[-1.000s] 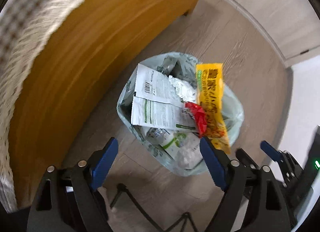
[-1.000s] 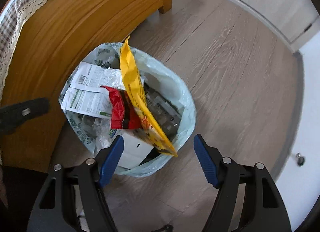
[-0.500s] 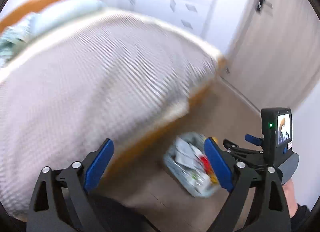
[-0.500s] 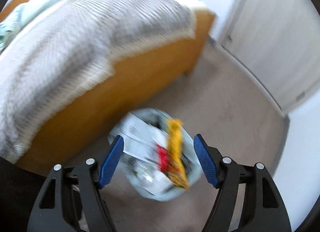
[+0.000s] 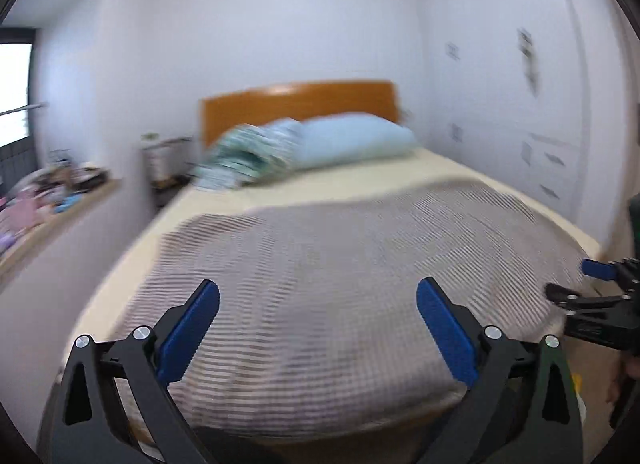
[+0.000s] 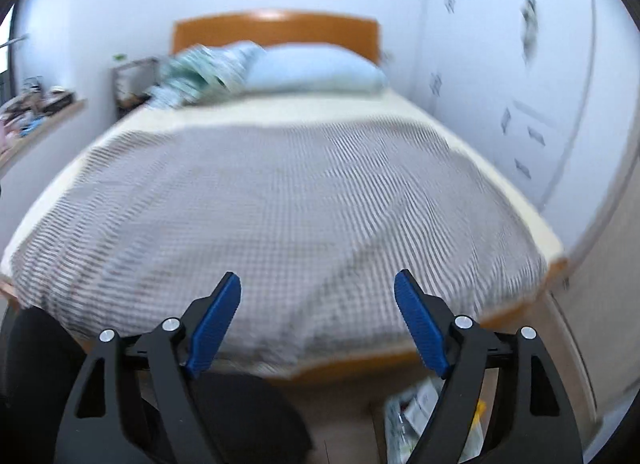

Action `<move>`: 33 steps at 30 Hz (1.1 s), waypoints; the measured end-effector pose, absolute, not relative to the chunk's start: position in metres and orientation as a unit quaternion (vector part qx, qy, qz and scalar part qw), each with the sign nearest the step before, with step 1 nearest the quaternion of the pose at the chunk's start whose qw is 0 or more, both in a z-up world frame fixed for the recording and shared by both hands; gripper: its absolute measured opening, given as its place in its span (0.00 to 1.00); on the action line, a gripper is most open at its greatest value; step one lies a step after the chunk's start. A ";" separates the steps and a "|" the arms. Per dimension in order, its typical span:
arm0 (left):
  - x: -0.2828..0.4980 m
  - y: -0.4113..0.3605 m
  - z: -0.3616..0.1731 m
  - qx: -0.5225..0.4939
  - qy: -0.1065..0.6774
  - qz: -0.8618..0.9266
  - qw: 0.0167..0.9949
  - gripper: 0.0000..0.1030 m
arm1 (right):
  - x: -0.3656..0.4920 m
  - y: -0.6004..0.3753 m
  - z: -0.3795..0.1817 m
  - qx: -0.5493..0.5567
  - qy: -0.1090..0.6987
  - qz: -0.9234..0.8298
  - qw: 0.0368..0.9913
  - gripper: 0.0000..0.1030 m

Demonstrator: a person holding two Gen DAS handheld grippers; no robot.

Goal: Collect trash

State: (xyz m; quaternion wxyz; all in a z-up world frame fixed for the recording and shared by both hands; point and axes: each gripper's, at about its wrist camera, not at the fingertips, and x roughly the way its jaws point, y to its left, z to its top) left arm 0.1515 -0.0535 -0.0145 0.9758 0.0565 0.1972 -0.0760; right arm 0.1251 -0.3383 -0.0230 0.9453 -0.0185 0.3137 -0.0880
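Checked grey blanket (image 6: 280,191) fills both views. My left gripper (image 5: 318,328) and right gripper (image 6: 318,316) spread wide, empty. Trash bag (image 6: 416,404) on floor by bed's foot corner, below my right gripper, the nearer one.

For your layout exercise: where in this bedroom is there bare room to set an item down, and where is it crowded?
Free: the checked blanket and the cream sheet strip before the pillows. Crowded: the left-hand shelf and the head end under pillows and folded bedding.
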 end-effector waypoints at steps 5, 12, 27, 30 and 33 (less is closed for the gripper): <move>0.115 0.021 0.024 -0.008 0.123 -0.032 0.992 0.93 | 0.112 -0.296 0.027 0.000 0.234 -0.053 0.971 0.80; 0.076 0.026 0.043 -0.012 0.042 -0.039 0.998 0.93 | 0.075 -0.254 0.063 -0.033 0.128 -0.029 0.991 0.84; 0.054 -0.009 0.051 0.030 0.039 -0.037 0.998 0.93 | 0.046 -0.272 0.058 -0.005 0.112 -0.020 0.993 0.90; 0.046 -0.005 0.057 0.008 0.043 -0.042 0.998 0.93 | 0.035 -0.277 0.067 0.010 0.103 -0.025 0.994 0.90; 0.036 0.003 0.061 -0.006 0.041 -0.039 0.998 0.93 | 0.022 -0.275 0.073 0.014 0.097 -0.028 0.995 0.90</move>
